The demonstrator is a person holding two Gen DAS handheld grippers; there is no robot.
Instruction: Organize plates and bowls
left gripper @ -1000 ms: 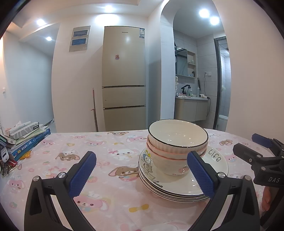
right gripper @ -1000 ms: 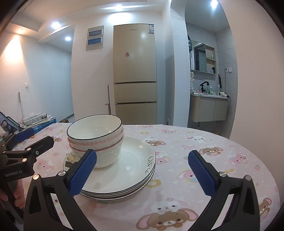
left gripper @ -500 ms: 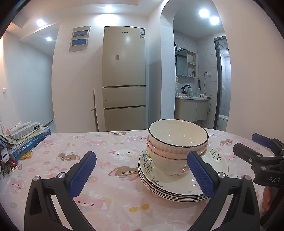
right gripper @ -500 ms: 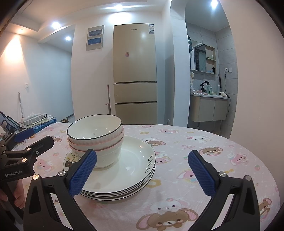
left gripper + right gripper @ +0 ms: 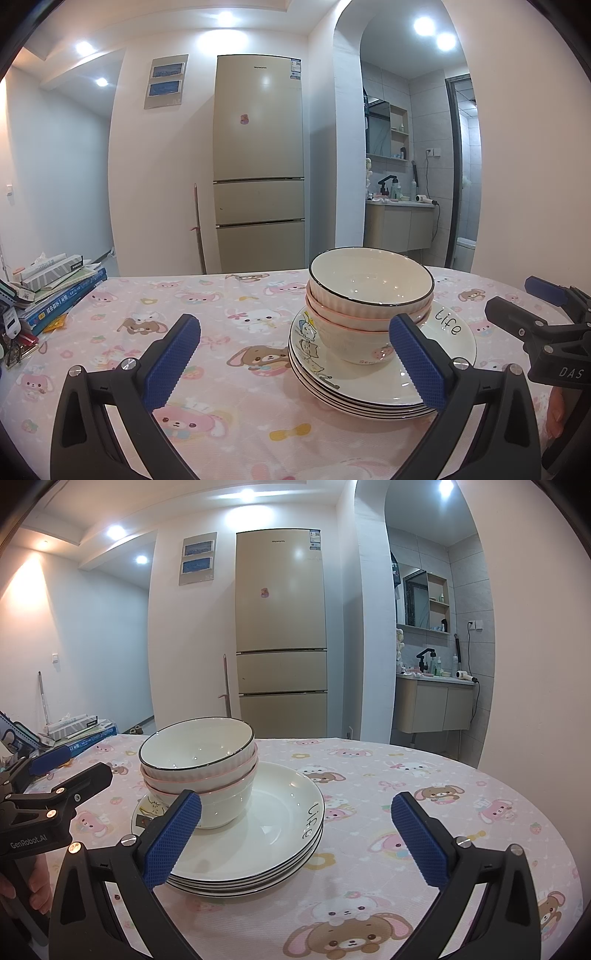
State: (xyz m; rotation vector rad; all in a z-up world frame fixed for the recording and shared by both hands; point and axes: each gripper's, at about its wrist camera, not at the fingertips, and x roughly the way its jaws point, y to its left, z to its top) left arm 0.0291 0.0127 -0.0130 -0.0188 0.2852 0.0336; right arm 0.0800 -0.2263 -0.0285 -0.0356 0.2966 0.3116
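Observation:
A stack of three nested bowls stands on a stack of several white plates on the table. The top bowl is white with a dark rim; the lower bowls have pink rims. My left gripper is open and empty, held low in front of the plates' left side. My right gripper is open and empty, in front of the plates' right side. Each gripper shows at the edge of the other's view, the right one and the left one.
The round table has a pink cartoon-animal cloth. A pile of books and boxes lies at its far left edge. A fridge stands behind, with a bathroom vanity to the right.

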